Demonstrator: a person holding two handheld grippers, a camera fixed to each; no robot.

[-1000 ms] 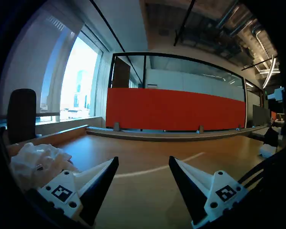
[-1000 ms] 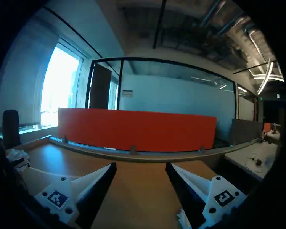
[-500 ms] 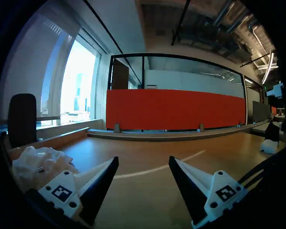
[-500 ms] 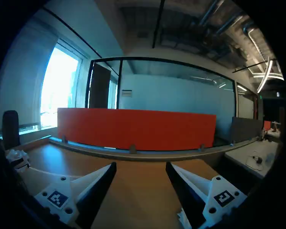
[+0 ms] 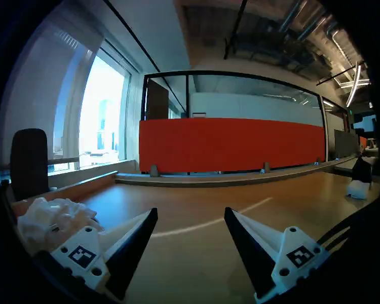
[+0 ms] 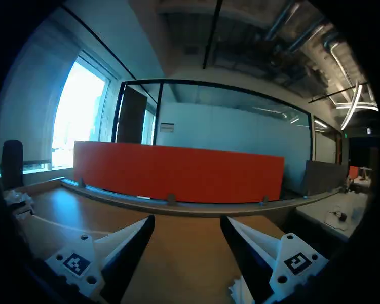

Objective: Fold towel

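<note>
The jaws of the left gripper (image 5: 190, 210) stand wide apart with nothing between them, held low over a wooden table (image 5: 200, 243). In the left gripper view the towel (image 5: 50, 220) lies crumpled in a white heap on the table, just beside the outer side of the left-hand finger. Behind it stands a dark chair (image 5: 29, 159) by a bright window (image 5: 101, 126), and an orange partition (image 5: 230, 144) runs along the table's far edge

In the right gripper view the jaws of the right gripper (image 6: 187, 218) are also wide and empty above the same table. A scrap of white cloth (image 6: 239, 293) shows at the bottom edge, beside the right-hand finger; whether it touches the finger I cannot tell
</note>
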